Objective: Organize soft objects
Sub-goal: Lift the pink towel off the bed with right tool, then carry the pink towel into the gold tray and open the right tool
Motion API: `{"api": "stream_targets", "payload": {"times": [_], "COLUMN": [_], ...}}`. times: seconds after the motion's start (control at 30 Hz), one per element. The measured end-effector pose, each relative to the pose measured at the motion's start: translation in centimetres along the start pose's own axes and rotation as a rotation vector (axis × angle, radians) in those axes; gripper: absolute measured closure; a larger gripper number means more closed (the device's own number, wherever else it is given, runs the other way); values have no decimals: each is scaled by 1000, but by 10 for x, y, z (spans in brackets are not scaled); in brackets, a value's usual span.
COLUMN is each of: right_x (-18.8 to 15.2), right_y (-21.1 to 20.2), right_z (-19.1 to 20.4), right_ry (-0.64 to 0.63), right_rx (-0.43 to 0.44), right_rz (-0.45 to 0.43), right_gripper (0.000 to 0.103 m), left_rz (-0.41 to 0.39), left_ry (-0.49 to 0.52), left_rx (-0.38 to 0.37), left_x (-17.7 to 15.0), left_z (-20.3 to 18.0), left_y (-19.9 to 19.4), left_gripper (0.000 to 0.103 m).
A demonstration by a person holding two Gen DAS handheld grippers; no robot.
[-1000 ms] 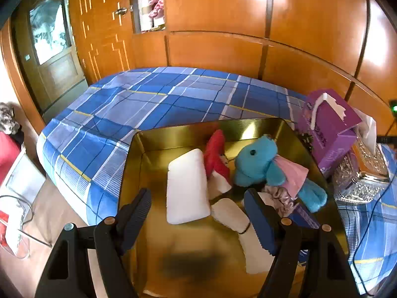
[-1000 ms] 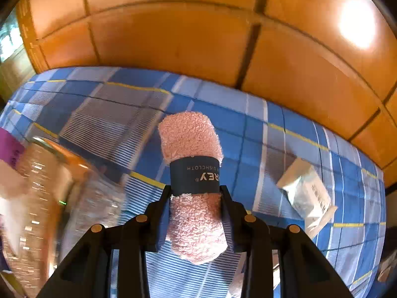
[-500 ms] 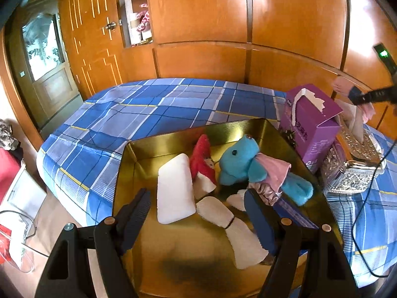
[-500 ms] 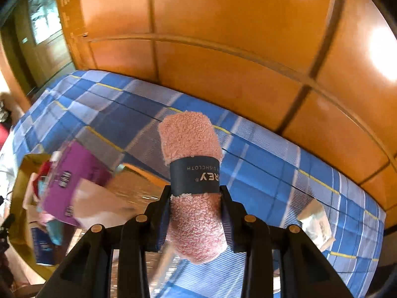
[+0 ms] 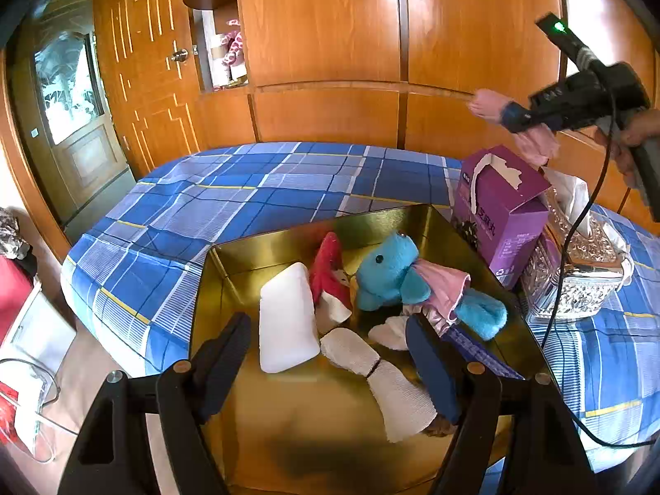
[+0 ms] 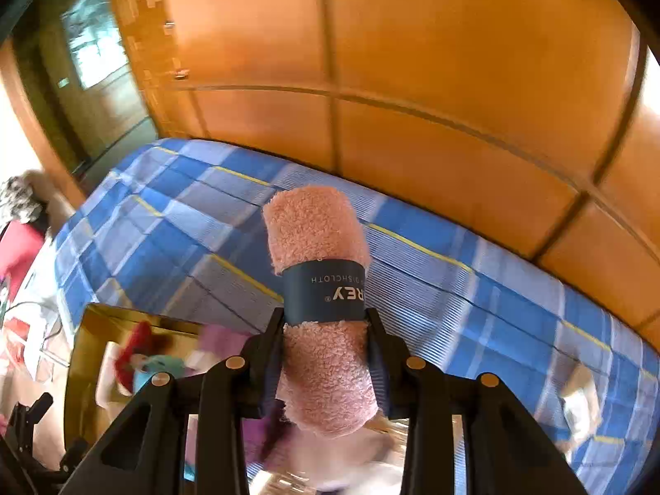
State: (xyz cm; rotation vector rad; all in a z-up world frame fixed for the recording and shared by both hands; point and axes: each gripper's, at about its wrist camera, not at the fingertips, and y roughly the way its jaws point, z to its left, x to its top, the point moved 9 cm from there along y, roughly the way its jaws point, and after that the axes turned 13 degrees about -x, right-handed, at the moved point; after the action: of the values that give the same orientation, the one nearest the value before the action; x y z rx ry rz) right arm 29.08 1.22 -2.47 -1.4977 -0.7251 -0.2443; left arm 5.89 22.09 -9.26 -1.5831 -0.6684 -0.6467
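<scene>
My right gripper (image 6: 324, 317) is shut on a rolled pink dishcloth (image 6: 317, 227) with a dark blue paper band, held in the air above the bed. In the left wrist view that gripper (image 5: 519, 117) and the dishcloth (image 5: 486, 101) hang at the upper right, above the purple box. A gold tray (image 5: 288, 243) lies on the bed and holds a blue plush elephant (image 5: 387, 272), a red plush (image 5: 326, 264), a white pad (image 5: 284, 317) and a white rolled cloth (image 5: 392, 379). My left gripper (image 5: 328, 326) hovers open over the tray's near part, holding nothing.
A purple box (image 5: 503, 214) and a crystal tissue holder (image 5: 577, 280) stand right of the tray. A black cable (image 5: 577, 222) hangs across them. The blue plaid bedspread (image 5: 247, 189) stretches to wooden wardrobe panels. A small white packet (image 6: 581, 404) lies on the bed's right side.
The right gripper has carried the pink dishcloth up and leftwards, from over the bed to above the purple box, and now shows in the left wrist view. The left gripper barely moved.
</scene>
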Motion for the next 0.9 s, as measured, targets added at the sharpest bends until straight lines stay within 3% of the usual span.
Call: {"api": "stream_targets", "payload": {"times": [0.27, 0.43, 0.7, 0.9], "right_x": [-4, -14, -13, -6], "right_y": [-33, -46, -45, -56], "right_z": [91, 124, 102, 75], "right_ry": [-235, -365, -324, -242], "right_rx": [129, 105, 4, -14], "right_rz": [-126, -193, -206, -227], "right_gripper": [67, 67, 67, 67], "left_rz": [-7, -8, -6, -11], "left_ry": [-26, -33, -44, -44], "left_rx": [3, 1, 0, -2], "left_x": [-2, -2, -4, -3], "left_z": [9, 12, 11, 9], "left_y": [-2, -2, -1, -2], "left_gripper": [26, 26, 26, 26]}}
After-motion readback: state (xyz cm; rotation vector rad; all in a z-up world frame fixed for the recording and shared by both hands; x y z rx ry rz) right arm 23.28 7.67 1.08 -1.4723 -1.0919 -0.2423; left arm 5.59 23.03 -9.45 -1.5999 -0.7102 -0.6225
